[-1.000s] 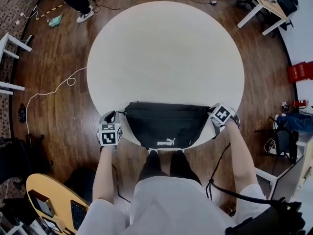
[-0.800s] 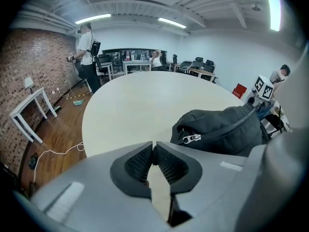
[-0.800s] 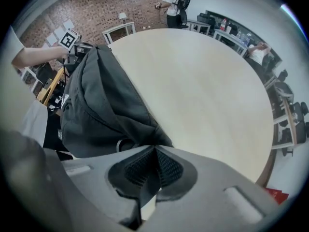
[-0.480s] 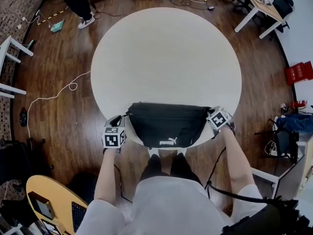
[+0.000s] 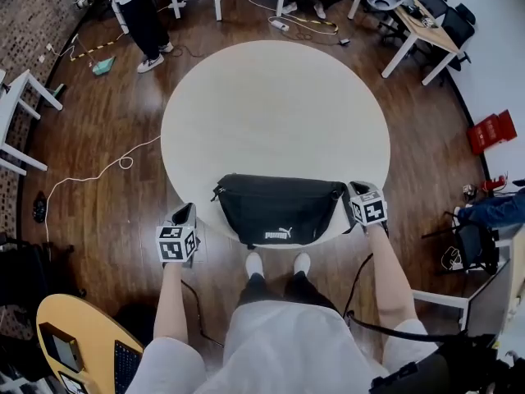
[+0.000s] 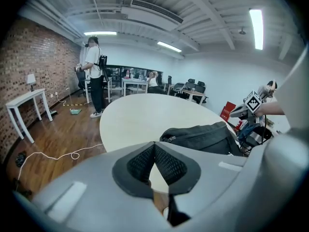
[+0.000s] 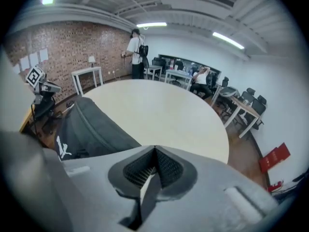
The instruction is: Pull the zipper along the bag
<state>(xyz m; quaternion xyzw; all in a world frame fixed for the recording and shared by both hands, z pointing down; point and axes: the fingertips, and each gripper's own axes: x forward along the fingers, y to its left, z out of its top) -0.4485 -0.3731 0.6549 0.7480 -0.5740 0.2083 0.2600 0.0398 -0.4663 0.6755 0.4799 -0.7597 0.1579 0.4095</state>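
A black waist bag [image 5: 279,208] with a white logo lies at the near edge of the round white table [image 5: 275,113]. Its zipper pull [image 5: 217,194] sits at the bag's left end. My left gripper [image 5: 187,213] hangs off the table's edge, below and left of the bag, shut with nothing in it; in the left gripper view its pads [image 6: 154,144] meet and the bag [image 6: 203,137] lies ahead to the right. My right gripper [image 5: 358,190] is at the bag's right end, shut [image 7: 155,149] on the bag's black strap [image 7: 145,197], which hangs down from the pads.
A person [image 5: 139,6] stands on the wood floor at the far left. A white cable [image 5: 98,171] trails left of the table. Desks and chairs [image 5: 418,19] stand at the back right, a red stool [image 5: 490,131] at the right, a yellow table [image 5: 74,343] near left.
My left gripper has drawn back from the bag's left end, down and left off the table edge. The right gripper has stayed at the bag's right end. The head view has pulled back.
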